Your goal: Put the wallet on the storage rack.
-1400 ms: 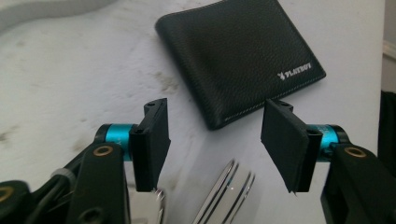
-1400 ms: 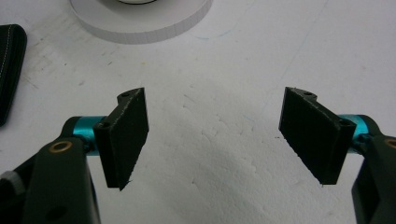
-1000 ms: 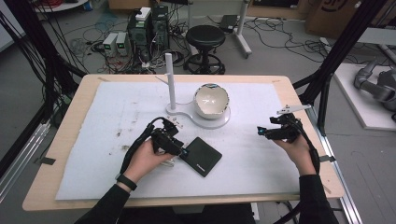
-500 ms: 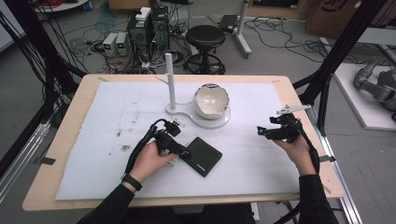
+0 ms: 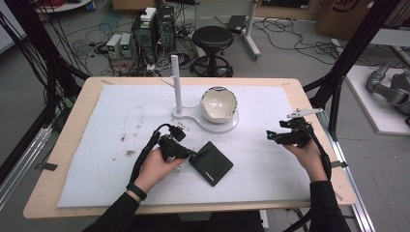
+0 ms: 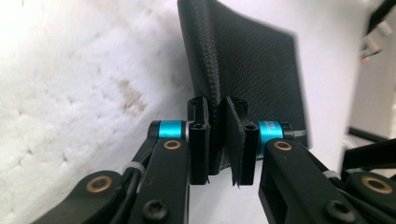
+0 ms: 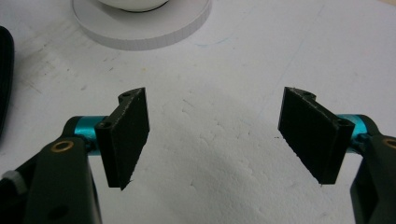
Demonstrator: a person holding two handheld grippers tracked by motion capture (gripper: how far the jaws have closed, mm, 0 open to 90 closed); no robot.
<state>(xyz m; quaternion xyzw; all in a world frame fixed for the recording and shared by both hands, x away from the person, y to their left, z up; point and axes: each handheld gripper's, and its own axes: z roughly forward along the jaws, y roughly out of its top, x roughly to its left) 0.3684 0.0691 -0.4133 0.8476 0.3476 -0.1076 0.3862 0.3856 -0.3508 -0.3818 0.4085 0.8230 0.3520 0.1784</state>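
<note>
High view sits above the person's side, looking forward and down over the whole table (image 5: 72,121). Left gripper view is super close, staring along its jaws at the black pouch (image 6: 252,70), which also sits bottom centre up top (image 5: 211,163). Right gripper view hovers low over the white mat (image 7: 233,130).

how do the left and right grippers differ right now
The left gripper has just closed its fingers on the edge of the black pouch; the right gripper stands wide open with nothing between its fingers. The left one is at the pouch near the table's middle; the right one is off by itself near the right edge of the white mat. Both have black pads on blue mounts.
</note>
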